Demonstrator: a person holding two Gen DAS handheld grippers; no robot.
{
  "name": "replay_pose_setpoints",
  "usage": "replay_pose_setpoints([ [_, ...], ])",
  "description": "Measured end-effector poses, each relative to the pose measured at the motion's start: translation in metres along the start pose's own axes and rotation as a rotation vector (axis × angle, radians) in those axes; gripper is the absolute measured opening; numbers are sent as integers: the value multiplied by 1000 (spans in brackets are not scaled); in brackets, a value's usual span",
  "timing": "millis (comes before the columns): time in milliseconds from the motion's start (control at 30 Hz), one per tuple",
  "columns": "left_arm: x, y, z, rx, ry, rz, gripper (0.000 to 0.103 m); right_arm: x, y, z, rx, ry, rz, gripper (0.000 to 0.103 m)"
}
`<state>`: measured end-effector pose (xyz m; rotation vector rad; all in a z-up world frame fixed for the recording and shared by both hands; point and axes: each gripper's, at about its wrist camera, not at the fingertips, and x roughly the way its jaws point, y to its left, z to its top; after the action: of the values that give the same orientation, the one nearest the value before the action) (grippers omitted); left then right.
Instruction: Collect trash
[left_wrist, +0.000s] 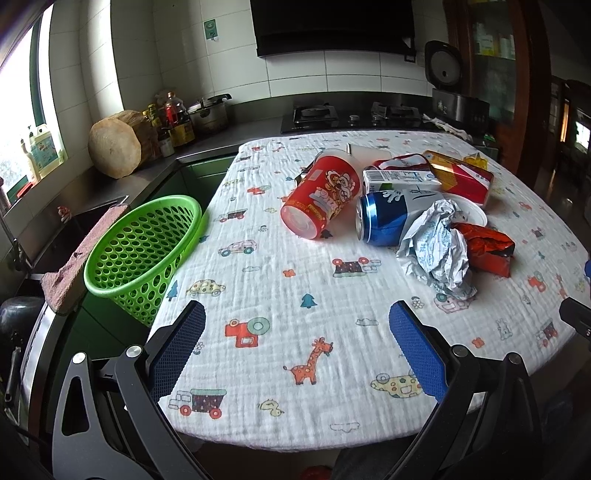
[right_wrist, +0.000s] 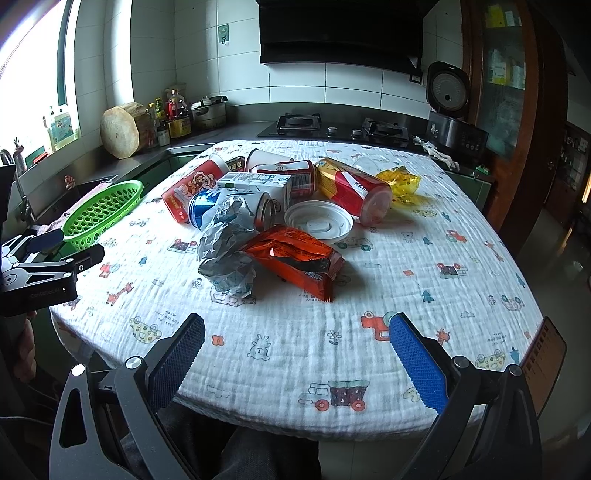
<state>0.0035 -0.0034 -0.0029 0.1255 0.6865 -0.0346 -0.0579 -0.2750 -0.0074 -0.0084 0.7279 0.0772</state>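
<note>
Several pieces of trash lie heaped mid-table on my screens: a crumpled grey-white paper wrapper (right_wrist: 226, 246) touching an orange-red foil snack packet (right_wrist: 295, 260), a dented blue drink can (right_wrist: 231, 210), a white milk carton (right_wrist: 255, 183), a red printed paper cup (left_wrist: 321, 197) on its side, a flat white plastic lid (right_wrist: 318, 220) and a yellow crinkled wrapper (right_wrist: 400, 181). I see bare patterned cloth between the heap and the near table edge (right_wrist: 258, 417), so there is open room there. My right gripper (right_wrist: 297, 363) hangs over that near edge, blue pads spread wide, holding nothing, the paper wrapper ahead and slightly left. My left gripper (left_wrist: 297, 350) is likewise spread and empty. A green perforated plastic basket (left_wrist: 142, 251) sits at the table's left edge.
</note>
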Motion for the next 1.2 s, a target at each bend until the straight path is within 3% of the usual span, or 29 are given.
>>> replay_pose_setpoints([
  [1200,11,1,19,18,0,0,98,16,2,18,-34,-6,17,96],
])
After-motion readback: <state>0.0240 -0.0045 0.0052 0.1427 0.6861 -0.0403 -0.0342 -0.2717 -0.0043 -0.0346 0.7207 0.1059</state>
